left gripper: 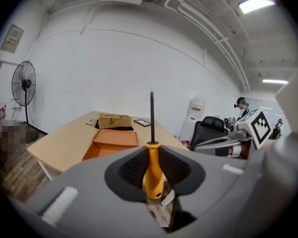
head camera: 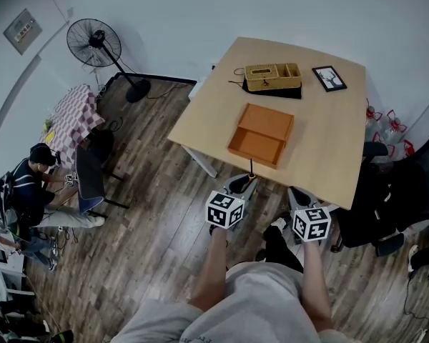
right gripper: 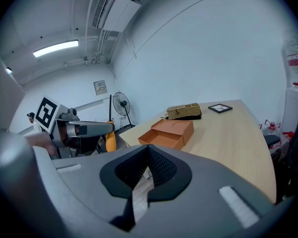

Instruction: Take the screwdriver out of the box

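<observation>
The left gripper [head camera: 242, 186] clamped the screwdriver [left gripper: 153, 171] by its handle; the right gripper [right gripper: 148, 175] was closed, empty. Slackening could drop it onto the floor [head camera: 157, 213].

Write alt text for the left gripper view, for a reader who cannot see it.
The left tool grips an orange-handled screwdriver between its jaws, dark shaft pointing up. Beyond, a wooden table holds an open orange box, a woven basket and a picture frame; a standing fan is at far left.
</observation>
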The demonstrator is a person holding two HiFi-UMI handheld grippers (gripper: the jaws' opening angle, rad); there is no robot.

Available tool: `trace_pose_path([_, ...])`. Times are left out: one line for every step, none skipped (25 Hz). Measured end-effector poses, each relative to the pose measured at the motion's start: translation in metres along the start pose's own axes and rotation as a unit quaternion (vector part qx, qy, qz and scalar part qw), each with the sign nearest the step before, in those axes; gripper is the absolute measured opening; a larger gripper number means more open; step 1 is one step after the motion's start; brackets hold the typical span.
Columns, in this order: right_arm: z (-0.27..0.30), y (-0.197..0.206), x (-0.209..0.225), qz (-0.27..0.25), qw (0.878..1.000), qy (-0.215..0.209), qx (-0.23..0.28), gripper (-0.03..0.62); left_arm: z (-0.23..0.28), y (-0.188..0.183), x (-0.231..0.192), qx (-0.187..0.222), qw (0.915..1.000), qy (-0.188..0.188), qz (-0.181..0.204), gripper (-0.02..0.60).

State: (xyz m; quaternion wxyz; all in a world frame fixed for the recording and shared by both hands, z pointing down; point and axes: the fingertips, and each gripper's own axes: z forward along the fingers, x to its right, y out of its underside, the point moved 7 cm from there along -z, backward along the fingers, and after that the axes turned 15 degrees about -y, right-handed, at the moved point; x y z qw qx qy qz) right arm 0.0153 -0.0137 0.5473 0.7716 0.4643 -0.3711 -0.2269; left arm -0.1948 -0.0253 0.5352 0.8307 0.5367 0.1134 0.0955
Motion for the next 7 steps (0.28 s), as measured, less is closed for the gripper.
trace_pose_path([-0.0003,0.0,0.0005,0.0,1.0,0.0,0.0,0.002,0.0008,-0.0005,0.0004,0.0,1.0,0.0,0.001,0.127])
trace_pose_path([-0.0004,-0.0002,0.0008,0.0,1.0,0.0,0.0,0.002,0.0016,-0.0015,0.0002,0.001,1.0,-0.001,0.0,0.129])
trace_pose_path([0.0,-0.0003,0.001,-0.002,1.0,-0.001,-0.001,0.002,0.0024,-0.0026,-0.0007,0.002,1.0,-0.003,-0.002,0.127])
trace_pose_path([0.001,-0.0003,0.0012,-0.003,1.0,-0.003,-0.003,0.002,0.0031,-0.0037,-0.0019,0.004,1.0,-0.007,-0.006,0.127])
trace_pose_path([0.0021,-0.0004,0.0018,-0.005,1.0,-0.005,-0.004,0.002,0.004,-0.0045,-0.0031,0.006,0.9999,-0.01,-0.011,0.128])
trace_pose_path([0.0034,-0.0005,0.0026,-0.006,1.0,-0.006,-0.005,0.002,0.0052,-0.0053,-0.004,0.008,0.9997,-0.013,-0.017,0.129])
trace_pose_path([0.0046,-0.0007,0.0034,-0.008,1.0,-0.008,-0.007,0.002,0.0065,-0.006,-0.0047,0.01,0.9996,-0.015,-0.023,0.127])
